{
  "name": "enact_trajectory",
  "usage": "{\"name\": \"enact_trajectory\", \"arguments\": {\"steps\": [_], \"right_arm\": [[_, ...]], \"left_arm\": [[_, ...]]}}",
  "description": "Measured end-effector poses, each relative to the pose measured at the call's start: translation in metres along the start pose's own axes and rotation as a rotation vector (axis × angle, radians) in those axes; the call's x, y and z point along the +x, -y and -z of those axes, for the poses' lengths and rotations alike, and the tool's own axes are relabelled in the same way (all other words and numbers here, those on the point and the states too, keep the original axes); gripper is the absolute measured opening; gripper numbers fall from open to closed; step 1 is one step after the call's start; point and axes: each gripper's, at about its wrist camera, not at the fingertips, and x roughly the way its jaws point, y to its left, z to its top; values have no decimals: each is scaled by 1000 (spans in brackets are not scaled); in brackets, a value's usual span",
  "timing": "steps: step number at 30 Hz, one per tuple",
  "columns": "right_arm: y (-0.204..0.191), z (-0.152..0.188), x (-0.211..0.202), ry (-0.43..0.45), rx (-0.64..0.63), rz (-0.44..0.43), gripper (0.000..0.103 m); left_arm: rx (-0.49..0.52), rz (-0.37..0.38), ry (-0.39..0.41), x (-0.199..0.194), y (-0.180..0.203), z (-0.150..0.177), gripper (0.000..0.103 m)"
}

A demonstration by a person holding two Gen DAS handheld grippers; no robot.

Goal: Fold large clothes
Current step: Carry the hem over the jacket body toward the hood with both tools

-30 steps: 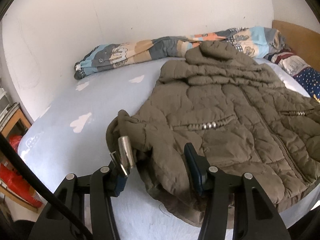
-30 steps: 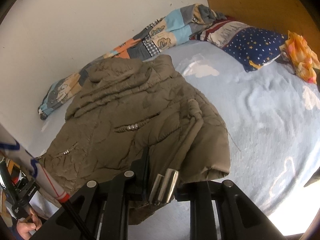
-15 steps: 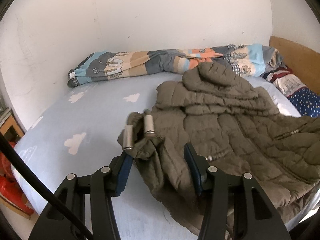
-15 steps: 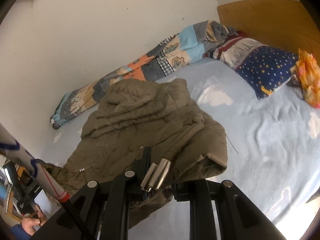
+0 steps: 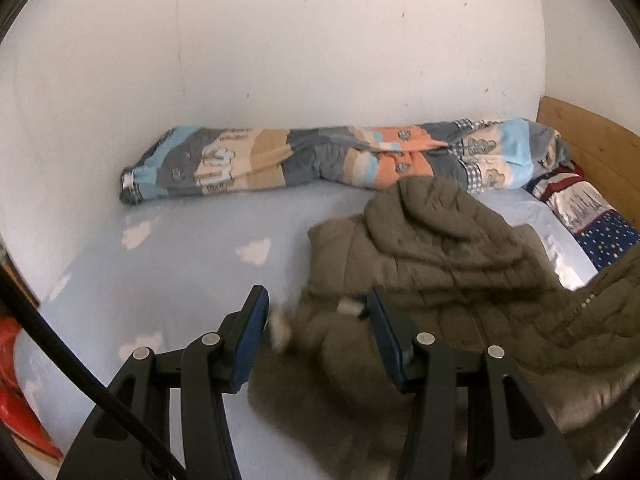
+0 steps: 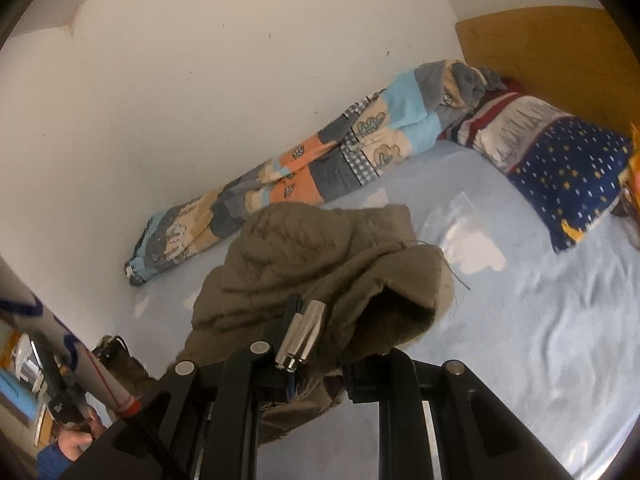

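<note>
**Left wrist view: the coat is held on one side only**

Left wrist view shows our left gripper (image 5: 316, 316) spread wide, its blue pads (image 5: 250, 338) apart, with blurred brown fabric passing between them — we judge it released, gripping nothing. In the right wrist view our right gripper (image 6: 316, 354) is clenched on the hem of the brown padded coat (image 6: 320, 256), which hangs lifted and bunched over the jaws, two metal cord ends (image 6: 300, 336) dangling beside the left finger.

What worries us: with one grip only, the coat's weight may drag the hem out of the jaws, or the free side may slump into a heap and spoil the fold. The padding is thick and slippery-looking, so a shallow pinch could let go. The cord ends might also catch in the jaws.

The coat lies on the right half of a bed with a pale blue cloud-print sheet (image 5: 180, 264) — soft, so it gives under pressure. A rolled patchwork quilt (image 5: 320, 156) runs along the far white wall (image 5: 280, 40); a starry blue pillow (image 6: 568, 172) and a wooden headboard (image 6: 540, 48) sit far right.
</note>
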Motion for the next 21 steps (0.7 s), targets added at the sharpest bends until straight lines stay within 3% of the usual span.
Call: {"name": "enact_trajectory", "arguments": {"steps": [11, 21], "right_arm": [[-10, -78, 76, -3, -10, -4, 18], [14, -152, 196, -60, 78, 55, 18]], "left_arm": [[-70, 2, 19, 52, -12, -77, 51], [-92, -75, 91, 108, -23, -137, 51]]}}
